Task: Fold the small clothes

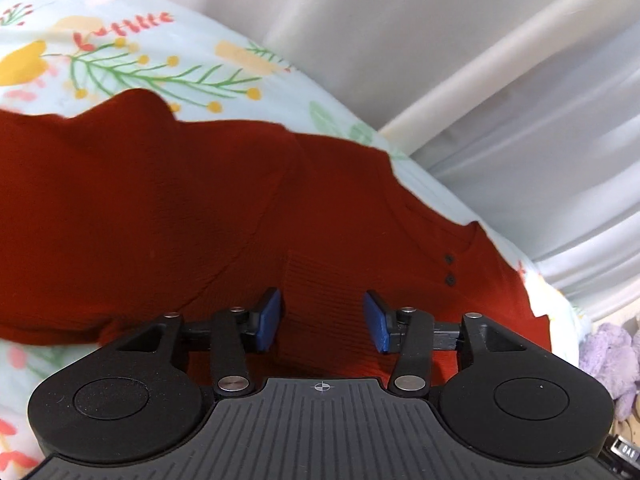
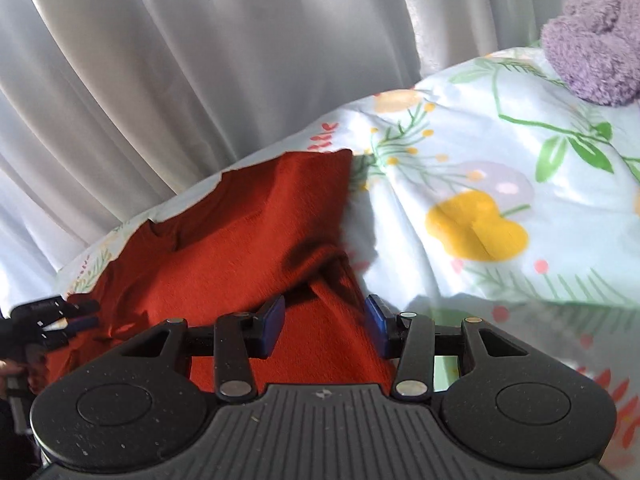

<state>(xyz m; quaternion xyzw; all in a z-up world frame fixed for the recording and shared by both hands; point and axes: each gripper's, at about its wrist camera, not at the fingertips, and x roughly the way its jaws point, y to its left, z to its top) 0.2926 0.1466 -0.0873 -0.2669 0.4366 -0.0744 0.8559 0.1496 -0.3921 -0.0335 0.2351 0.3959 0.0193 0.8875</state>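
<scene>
A small rust-red knit top (image 1: 168,208) with two dark buttons (image 1: 449,269) lies spread on a floral bedsheet (image 1: 132,60). My left gripper (image 1: 324,326) is open, its blue pads either side of a ribbed cuff or hem (image 1: 324,312) of the top, close above it. In the right wrist view the same red top (image 2: 240,232) lies partly folded and rumpled. My right gripper (image 2: 325,326) is open over its near edge, with red cloth between the pads. The left gripper (image 2: 52,320) shows at the far left of that view.
White curtains (image 2: 160,60) hang behind the bed. A purple plush toy (image 2: 596,48) sits on the sheet at the upper right, and also shows in the left wrist view (image 1: 612,360). Bare floral sheet (image 2: 500,200) lies to the right of the top.
</scene>
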